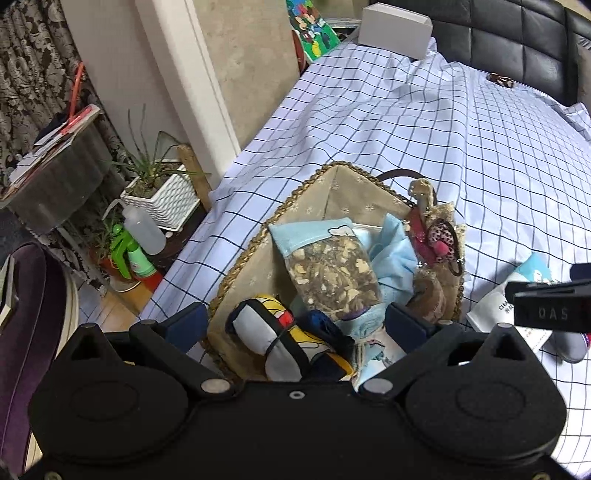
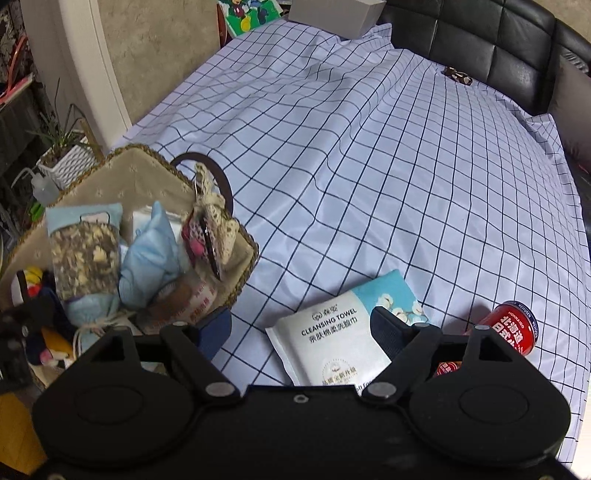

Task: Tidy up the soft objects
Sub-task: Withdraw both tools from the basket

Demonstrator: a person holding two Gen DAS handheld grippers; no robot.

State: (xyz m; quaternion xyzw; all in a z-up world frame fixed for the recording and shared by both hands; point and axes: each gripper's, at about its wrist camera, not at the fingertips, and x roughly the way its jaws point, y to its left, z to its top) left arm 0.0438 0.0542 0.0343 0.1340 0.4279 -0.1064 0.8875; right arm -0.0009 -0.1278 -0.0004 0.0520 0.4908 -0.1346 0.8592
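Observation:
A woven basket (image 1: 240, 258) (image 2: 251, 240) with beige lining stands on the checked bed sheet. It holds a floral pouch (image 1: 332, 269) (image 2: 85, 254), a blue face mask (image 1: 391, 258) (image 2: 147, 258), a white eye mask (image 1: 258, 332) and a pink leopard hair tie (image 1: 439, 240) (image 2: 195, 232). My left gripper (image 1: 295, 321) hangs open over the basket's near end, its fingers wide on either side of the contents. My right gripper (image 2: 301, 328) is open above a white and blue cleansing towel pack (image 2: 332, 339) (image 1: 532, 273) that lies flat on the sheet. Its right finger overlaps the pack's edge.
A red can (image 2: 517, 328) lies on the sheet right of the pack. A white box (image 1: 395, 26) (image 2: 332, 14) and a small brown item (image 2: 458, 75) sit near the black headboard. Potted plants (image 1: 159, 192) and a spray bottle (image 1: 133, 254) stand on the floor left of the bed.

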